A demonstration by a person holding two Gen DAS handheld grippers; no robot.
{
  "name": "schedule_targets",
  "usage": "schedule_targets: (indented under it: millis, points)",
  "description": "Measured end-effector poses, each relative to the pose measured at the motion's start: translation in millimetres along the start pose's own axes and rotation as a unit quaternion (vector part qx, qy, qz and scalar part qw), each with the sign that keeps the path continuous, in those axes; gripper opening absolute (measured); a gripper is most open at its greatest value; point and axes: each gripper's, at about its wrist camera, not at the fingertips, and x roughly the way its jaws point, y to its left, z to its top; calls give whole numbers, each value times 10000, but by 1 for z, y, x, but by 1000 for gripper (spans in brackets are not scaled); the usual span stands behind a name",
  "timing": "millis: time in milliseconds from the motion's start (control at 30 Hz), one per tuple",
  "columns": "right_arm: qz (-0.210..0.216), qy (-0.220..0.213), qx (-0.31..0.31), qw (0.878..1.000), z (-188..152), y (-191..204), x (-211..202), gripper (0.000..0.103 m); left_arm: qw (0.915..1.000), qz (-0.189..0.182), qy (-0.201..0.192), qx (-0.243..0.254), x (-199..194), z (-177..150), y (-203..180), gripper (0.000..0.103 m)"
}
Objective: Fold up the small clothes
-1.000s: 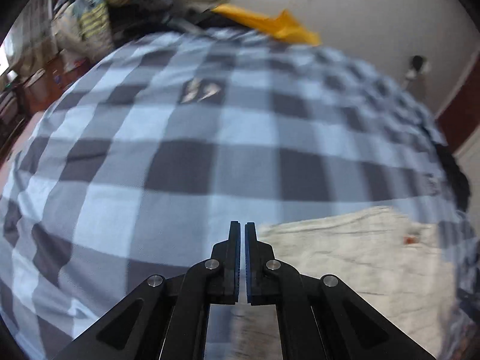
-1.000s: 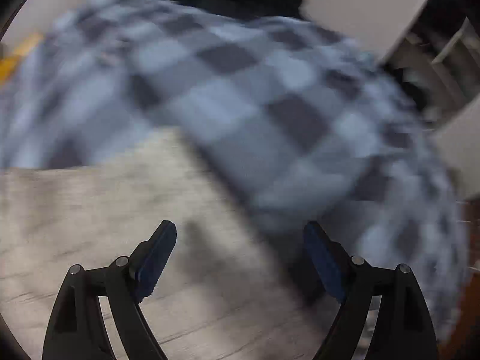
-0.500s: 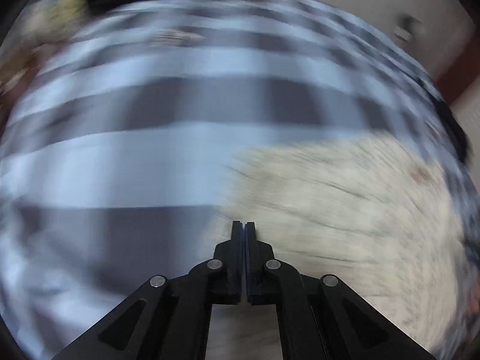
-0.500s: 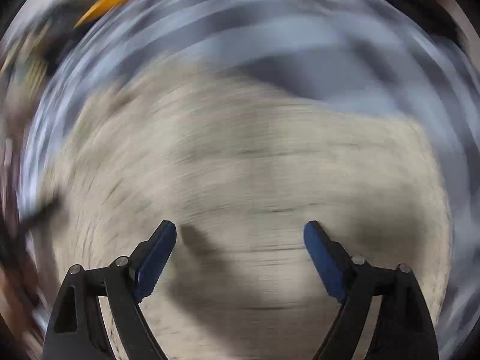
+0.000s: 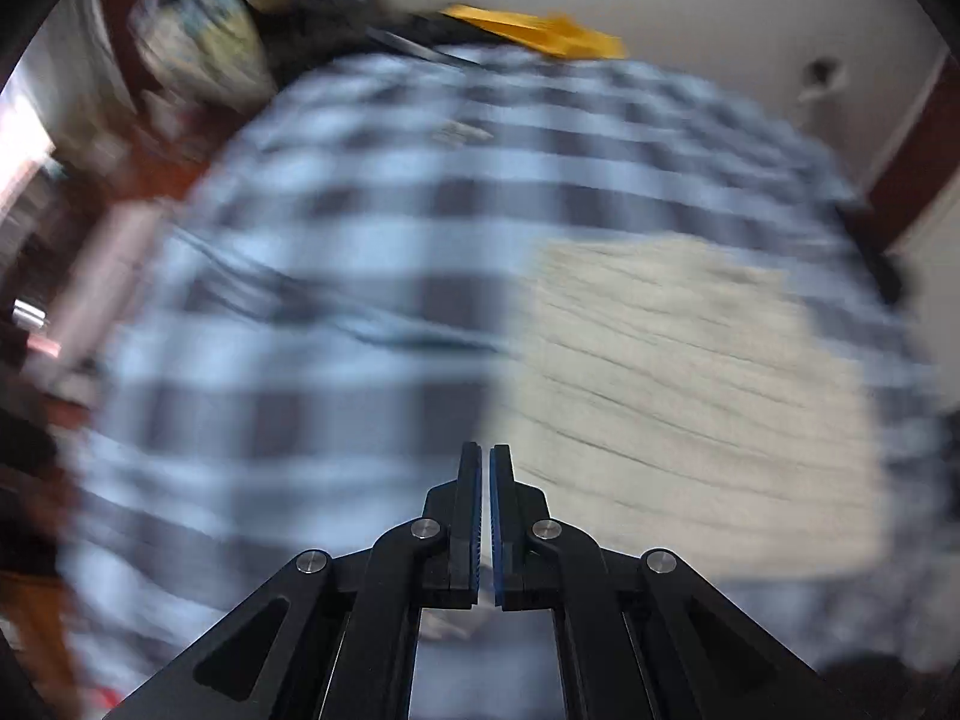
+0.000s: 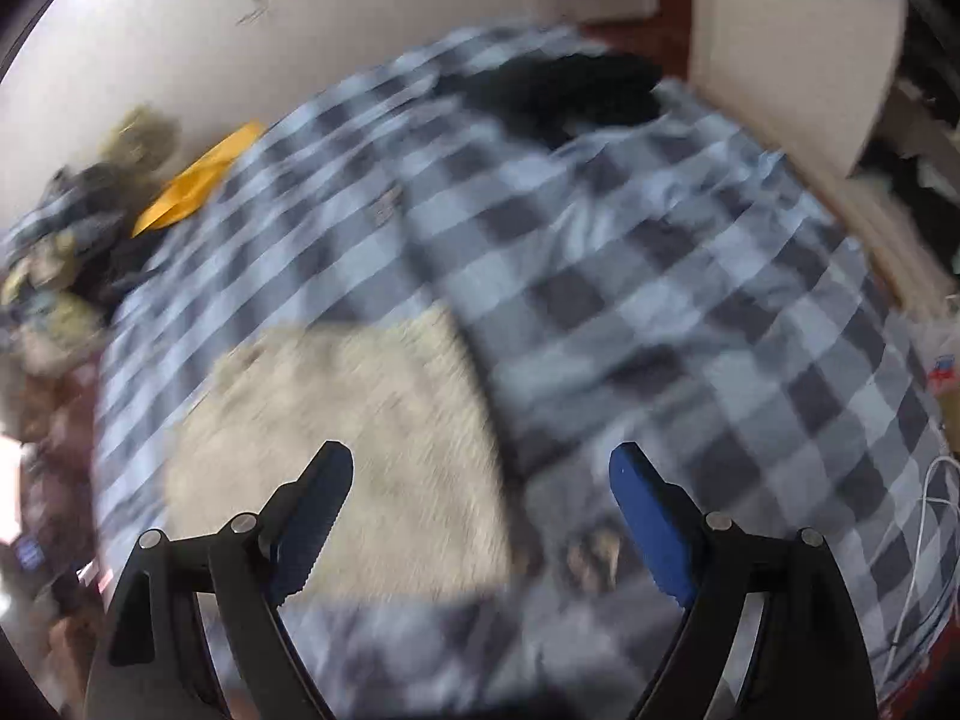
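Observation:
A cream folded garment (image 5: 690, 396) lies flat on the blue-and-grey checked bedspread (image 5: 336, 252). My left gripper (image 5: 485, 462) is shut and empty, raised above the garment's left edge. In the right wrist view the same garment (image 6: 360, 450) lies at lower left on the bedspread (image 6: 690, 276). My right gripper (image 6: 480, 468) is open and empty, held above the garment's right edge. Both views are blurred by motion.
A yellow cloth (image 5: 540, 30) and a heap of patterned clothes (image 5: 240, 18) lie at the bed's far end by the wall. A black garment (image 6: 576, 90) lies at the far right of the bed. A white cable (image 6: 924, 552) hangs at the right side.
Both grippers have pulled up and back from the garment, so more of the bed shows. The left stays shut, the right stays open. The garment lies where it was.

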Motion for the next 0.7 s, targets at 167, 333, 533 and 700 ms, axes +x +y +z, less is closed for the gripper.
schedule_targets:
  millis: [167, 333, 533, 700]
  points:
    - [1019, 582, 1045, 9876, -53, -11, 0, 102, 9944, -602, 731, 465, 39, -46, -32, 2]
    - [1057, 1076, 1592, 9757, -95, -2, 70, 102, 9925, -114, 949, 759, 55, -67, -32, 2]
    - [467, 833, 1873, 9777, -109, 21, 155, 102, 9956, -408, 716, 437, 47, -68, -22, 103]
    - [-208, 735, 1801, 9807, -105, 21, 201, 102, 9971, -239, 685, 223, 50, -63, -17, 103]
